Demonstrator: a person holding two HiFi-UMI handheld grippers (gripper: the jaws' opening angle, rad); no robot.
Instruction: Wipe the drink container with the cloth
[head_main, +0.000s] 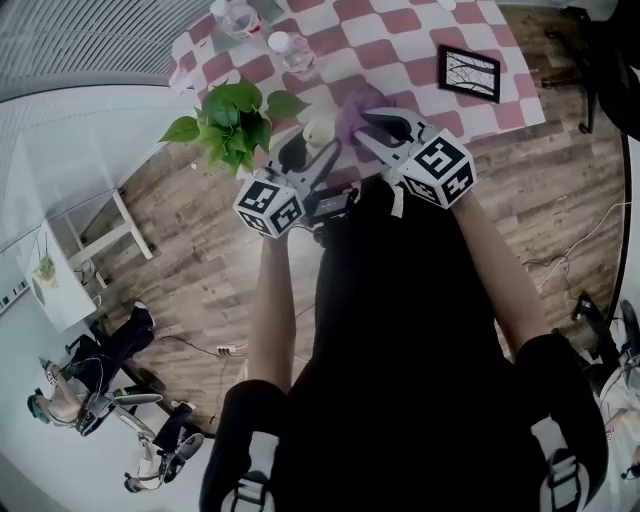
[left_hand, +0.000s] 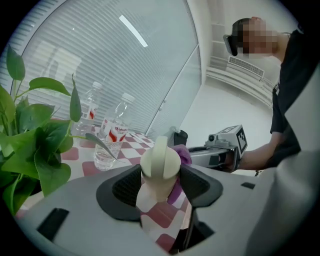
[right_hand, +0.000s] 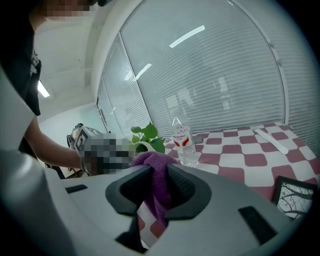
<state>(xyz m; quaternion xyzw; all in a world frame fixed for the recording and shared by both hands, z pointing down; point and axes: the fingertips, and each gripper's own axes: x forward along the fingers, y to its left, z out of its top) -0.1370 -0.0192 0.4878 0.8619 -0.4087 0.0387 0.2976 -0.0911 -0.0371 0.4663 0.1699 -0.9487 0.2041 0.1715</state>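
A cream drink container stands upright between the pads of my left gripper, which is shut on it just over the table's near edge. The head view shows the container beside the plant. My right gripper is shut on a bunched purple cloth. In the head view that cloth sits right against the container's right side, with the right gripper behind it. From the left gripper view the cloth shows just behind the container. Whether cloth and container touch I cannot tell.
A leafy green plant stands at the left of the container on the red-and-white checked table. Two clear water bottles stand further back. A black picture frame lies at the right. Wooden floor surrounds the table.
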